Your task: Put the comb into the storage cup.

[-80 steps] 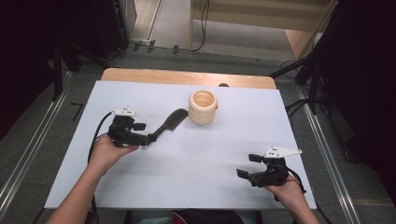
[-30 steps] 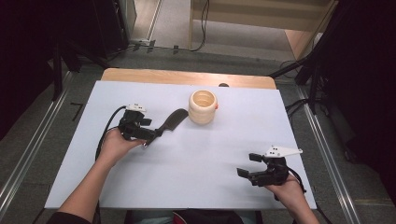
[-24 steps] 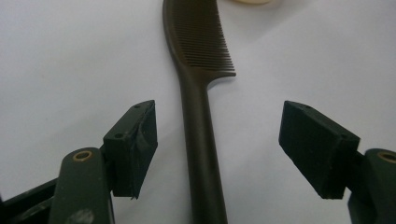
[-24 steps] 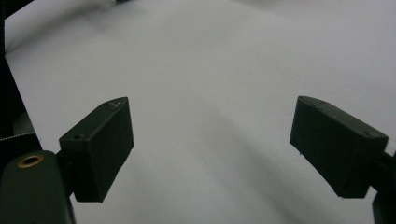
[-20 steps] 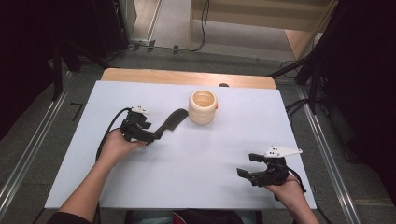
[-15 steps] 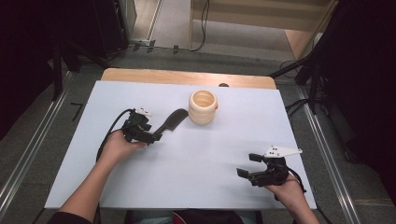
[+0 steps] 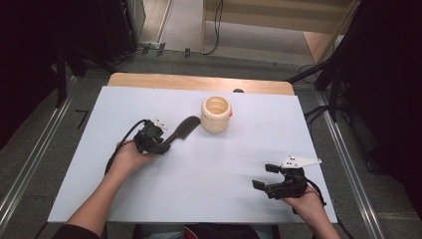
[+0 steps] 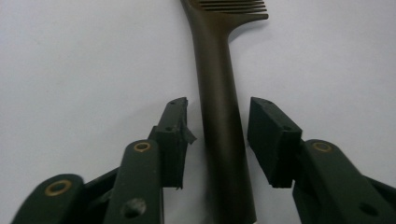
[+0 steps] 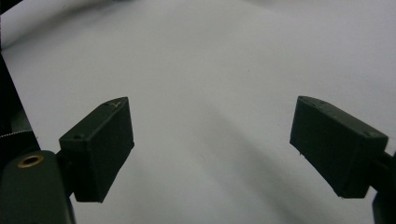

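We find no brand, label or readable writing on anything here. At the left, our left gripper (image 7: 161, 144) straddles the handle of the dark comb (image 7: 180, 132), which lies flat on the white table (image 7: 99, 164) just left of the ribbed cream cup (image 7: 216, 114). Its jaws have just been closing, and in the left gripper view the comb handle (image 8: 219, 116) sits between the pads (image 8: 273, 135) with a thin gap on each side, so it is not yet pinched. That view cuts off the comb's teeth at its top edge. At the right, our right gripper (image 7: 263, 177) rests near the table's front edge, jaws spread wide over bare table (image 9: 210, 93).
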`<action>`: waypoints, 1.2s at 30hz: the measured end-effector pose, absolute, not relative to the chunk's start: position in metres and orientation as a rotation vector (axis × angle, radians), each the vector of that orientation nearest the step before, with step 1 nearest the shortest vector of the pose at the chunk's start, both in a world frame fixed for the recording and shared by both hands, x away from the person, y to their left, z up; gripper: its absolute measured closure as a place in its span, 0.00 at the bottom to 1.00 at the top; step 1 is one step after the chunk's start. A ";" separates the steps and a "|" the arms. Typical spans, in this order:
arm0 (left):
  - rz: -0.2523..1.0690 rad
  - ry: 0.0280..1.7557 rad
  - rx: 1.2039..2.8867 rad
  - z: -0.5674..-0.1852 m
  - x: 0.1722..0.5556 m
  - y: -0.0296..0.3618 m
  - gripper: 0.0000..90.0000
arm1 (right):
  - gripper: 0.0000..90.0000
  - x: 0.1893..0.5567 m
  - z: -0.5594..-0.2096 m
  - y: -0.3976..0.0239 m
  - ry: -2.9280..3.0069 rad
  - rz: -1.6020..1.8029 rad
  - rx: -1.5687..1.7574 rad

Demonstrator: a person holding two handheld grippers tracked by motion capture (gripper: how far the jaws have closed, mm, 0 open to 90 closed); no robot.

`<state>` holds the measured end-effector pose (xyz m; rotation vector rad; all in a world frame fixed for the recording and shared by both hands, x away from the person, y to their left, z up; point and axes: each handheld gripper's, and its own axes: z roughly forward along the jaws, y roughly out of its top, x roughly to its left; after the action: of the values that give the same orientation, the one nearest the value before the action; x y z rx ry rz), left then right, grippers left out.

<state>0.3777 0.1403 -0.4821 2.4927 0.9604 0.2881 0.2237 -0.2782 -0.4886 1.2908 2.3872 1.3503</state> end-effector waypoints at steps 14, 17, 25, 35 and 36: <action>0.210 1.102 2.428 -0.482 0.381 0.141 0.81 | 0.13 0.224 -0.490 -0.278 2.396 1.332 1.291; 0.192 1.121 2.415 -0.481 0.382 0.143 0.81 | 0.13 0.224 -0.490 -0.279 2.396 1.331 1.291; 0.130 1.188 2.334 -0.482 0.384 0.149 0.81 | 0.13 0.224 -0.489 -0.278 2.398 1.333 1.289; 0.074 1.217 2.280 -0.482 0.387 0.156 0.81 | 0.13 0.224 -0.489 -0.278 2.389 1.345 1.287; 0.072 1.221 2.271 -0.481 0.387 0.158 0.81 | 0.13 0.224 -0.489 -0.278 2.388 1.346 1.287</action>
<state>0.3875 0.1576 -0.4807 2.2712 1.2207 0.0715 0.2237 -0.2780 -0.4885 1.2867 2.3883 1.3460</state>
